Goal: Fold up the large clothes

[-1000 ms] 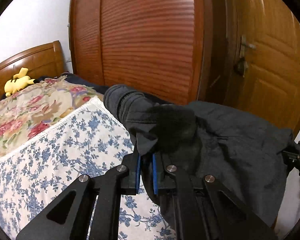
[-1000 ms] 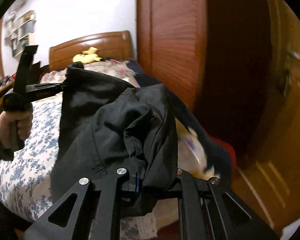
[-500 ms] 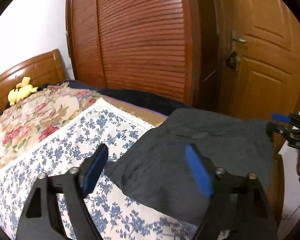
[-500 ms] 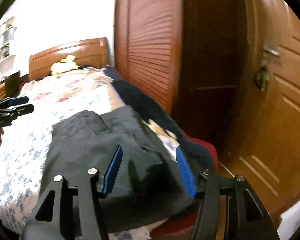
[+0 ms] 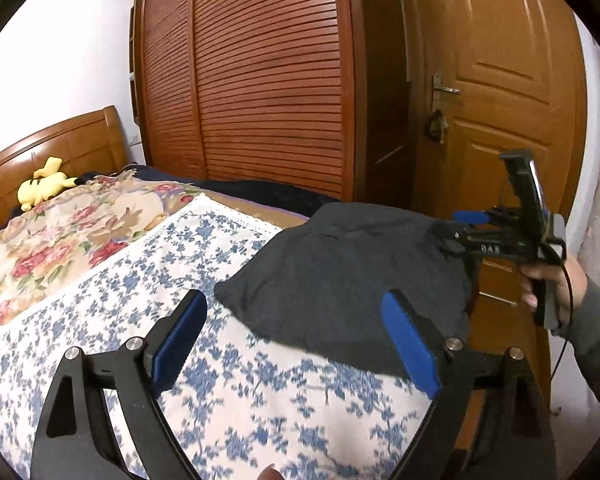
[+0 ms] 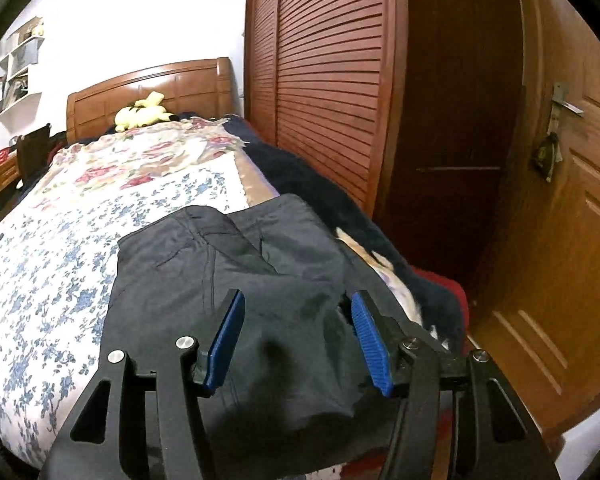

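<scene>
A yellow soft toy [image 5: 44, 186] lies far to the left, at the wooden headboard [image 5: 56, 148] of the bed. Next to it is a cover with red flowers [image 5: 60, 232]. Closer in lies a white sheet with little blue flowers [image 5: 148, 280].

The left tool [image 5: 296, 344] hangs over that sheet. Its jaws are opening and stand wide apart. The blue pads [image 5: 178, 340] touch nothing. Only the near edge of the dark clothes shows in the gap, lying flat below.

The dark clothes [image 5: 348, 272] are folded into a flat pile. The pile sits on the bed near the foot end, on the side by the brown slatted wardrobe [image 5: 268, 80]. Part of it lies on the blue flower sheet.

The right tool [image 6: 298, 340] is just above the near end of the pile. Its jaws are about half open. The cloth [image 6: 228, 264] lies between the pads, but the pads do not squeeze it.

In the left tool's view, the right tool [image 5: 472, 228] shows at the far right side of the pile, with a hand [image 5: 556, 284] around its grip.

To the right of the wardrobe is a wooden door [image 5: 508, 100] with a metal handle [image 5: 444, 88].
</scene>
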### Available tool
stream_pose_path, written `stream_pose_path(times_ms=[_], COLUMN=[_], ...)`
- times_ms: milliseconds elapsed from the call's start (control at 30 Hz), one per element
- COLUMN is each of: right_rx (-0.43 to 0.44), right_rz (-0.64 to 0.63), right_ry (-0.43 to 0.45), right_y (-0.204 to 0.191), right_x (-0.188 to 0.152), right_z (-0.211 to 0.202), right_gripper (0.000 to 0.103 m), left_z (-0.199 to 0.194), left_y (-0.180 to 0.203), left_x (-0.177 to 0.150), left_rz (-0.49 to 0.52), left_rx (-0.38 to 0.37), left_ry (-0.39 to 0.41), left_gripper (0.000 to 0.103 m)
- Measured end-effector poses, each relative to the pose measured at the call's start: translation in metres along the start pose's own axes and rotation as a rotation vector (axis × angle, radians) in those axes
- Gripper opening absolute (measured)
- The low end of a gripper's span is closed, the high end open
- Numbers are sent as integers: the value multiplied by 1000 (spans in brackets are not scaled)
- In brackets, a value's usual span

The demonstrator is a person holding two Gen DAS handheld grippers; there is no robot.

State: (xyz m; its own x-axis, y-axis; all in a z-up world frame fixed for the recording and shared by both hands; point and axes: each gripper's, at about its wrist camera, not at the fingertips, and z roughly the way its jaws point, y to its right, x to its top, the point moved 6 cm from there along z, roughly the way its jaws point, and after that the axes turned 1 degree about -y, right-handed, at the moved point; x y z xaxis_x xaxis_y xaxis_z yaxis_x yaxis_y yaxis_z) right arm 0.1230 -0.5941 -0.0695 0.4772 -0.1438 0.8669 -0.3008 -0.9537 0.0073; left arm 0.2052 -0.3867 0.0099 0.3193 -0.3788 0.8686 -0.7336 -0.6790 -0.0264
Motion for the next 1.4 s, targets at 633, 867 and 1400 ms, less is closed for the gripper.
stream_pose_path(times_ms=[633, 867, 1400], right_rx=[186, 257, 445], right_rz=[-96, -132, -189], right_ry=[52, 68, -7], right_y=[-139, -200, -294], right_x=[-1, -14, -51], right_z=[-59, -67, -51], right_gripper=[73, 83, 83], left_z=[-106, -123, -162], left_y=[-46, -76, -127], left_x=[-45, -78, -171], left_rz=[-72, -133, -300], left_rx=[136, 192, 360], left_ry=[21, -2, -100], left_gripper=[90, 90, 90])
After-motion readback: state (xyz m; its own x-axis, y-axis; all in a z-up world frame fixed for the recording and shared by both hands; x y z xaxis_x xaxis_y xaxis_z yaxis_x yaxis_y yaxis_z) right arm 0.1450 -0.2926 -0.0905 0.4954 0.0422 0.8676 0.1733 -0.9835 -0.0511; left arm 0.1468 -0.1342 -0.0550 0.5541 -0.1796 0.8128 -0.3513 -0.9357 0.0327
